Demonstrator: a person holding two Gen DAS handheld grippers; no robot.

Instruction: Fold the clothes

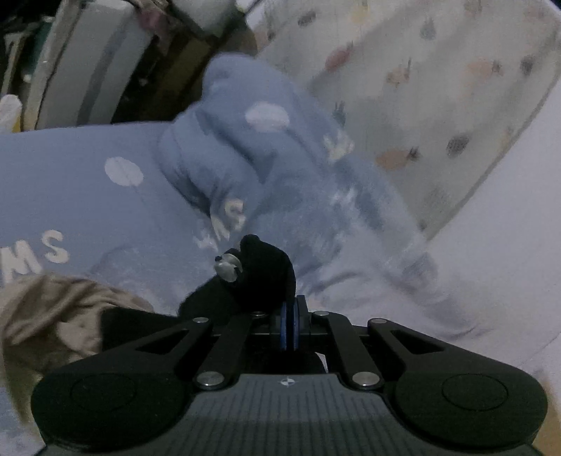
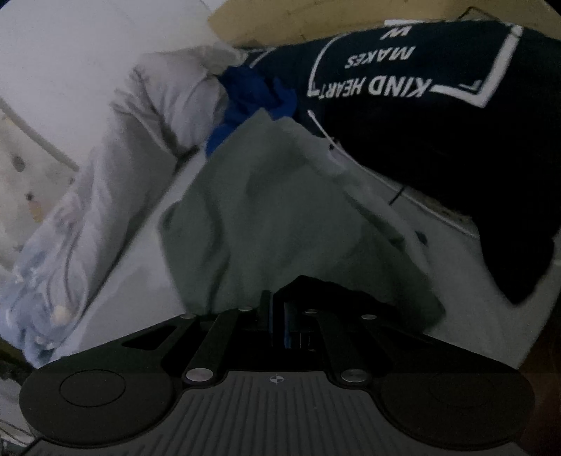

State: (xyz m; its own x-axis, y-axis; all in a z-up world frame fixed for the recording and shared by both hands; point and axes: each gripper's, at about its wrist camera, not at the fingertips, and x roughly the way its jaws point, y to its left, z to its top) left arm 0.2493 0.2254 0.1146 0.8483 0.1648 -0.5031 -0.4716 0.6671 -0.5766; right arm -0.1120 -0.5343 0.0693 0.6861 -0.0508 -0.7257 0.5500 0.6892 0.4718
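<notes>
In the left wrist view my left gripper [image 1: 289,324] is shut, its blue pads pressed together on a fold of black cloth [image 1: 266,277] that carries a metal button [image 1: 228,268]. Behind it lies a blue fleece garment [image 1: 224,151] with white dots and letters. In the right wrist view my right gripper [image 2: 277,324] is shut on the lower edge of a grey-green garment [image 2: 266,210], which spreads away in front of the fingers and hides their tips. A navy shirt [image 2: 438,115] printed with "KIND HEART" lies at the upper right.
A beige garment [image 1: 45,315] lies at the lower left of the left view, and a patterned white sheet [image 1: 438,105] covers the right. In the right view there are a bright blue cloth [image 2: 252,94], a pale blue garment [image 2: 115,182], a white cord [image 2: 368,172] and a cardboard edge [image 2: 315,21].
</notes>
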